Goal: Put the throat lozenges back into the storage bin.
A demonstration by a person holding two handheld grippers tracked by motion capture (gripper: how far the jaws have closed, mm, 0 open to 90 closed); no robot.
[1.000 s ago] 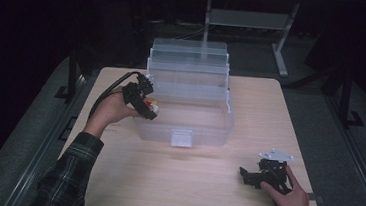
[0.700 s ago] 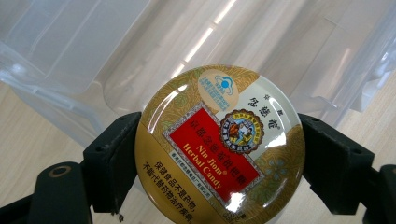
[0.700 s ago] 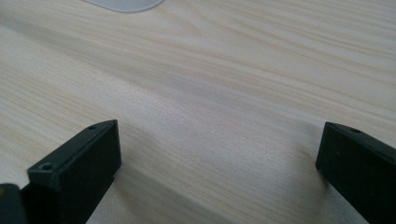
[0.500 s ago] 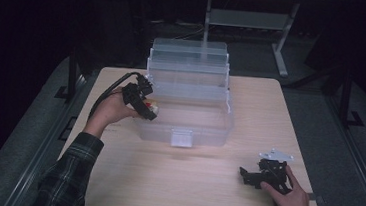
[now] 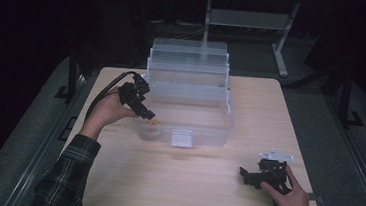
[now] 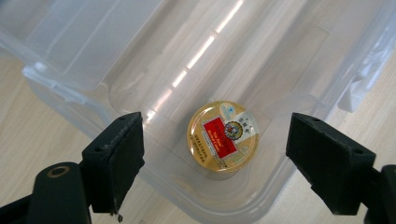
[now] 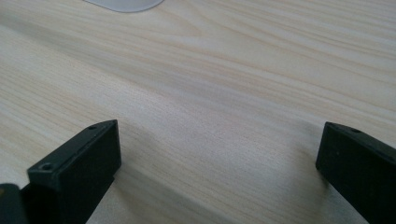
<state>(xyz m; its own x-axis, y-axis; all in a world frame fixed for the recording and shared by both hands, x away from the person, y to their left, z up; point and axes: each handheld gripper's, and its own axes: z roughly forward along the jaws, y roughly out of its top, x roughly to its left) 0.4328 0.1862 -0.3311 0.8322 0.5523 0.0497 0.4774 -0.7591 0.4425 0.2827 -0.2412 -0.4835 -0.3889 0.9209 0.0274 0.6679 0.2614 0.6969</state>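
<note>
One round tin [image 6: 223,136] with a gold rim and a red-and-white printed label lies flat on the floor of one clear plastic box [image 5: 218,131], near the box's front-left corner; in the high view it shows as a small orange spot [image 5: 154,123] behind the front wall. The box is rectangular, glossy and see-through, with stepped trays folded open toward the far side and one white latch [image 5: 182,138] on its front wall. The left gripper [image 6: 212,154] hangs over that corner with its two flat black jaws spread wide to either side of the tin, touching neither it nor the box. The right gripper [image 7: 217,163] rests low on the pale wood-grain table [image 5: 203,195] near its front-right corner, well apart from the box, its two jaws likewise spread with bare wood between them. One plaid sleeve [image 5: 67,173] covers the left forearm.
</note>
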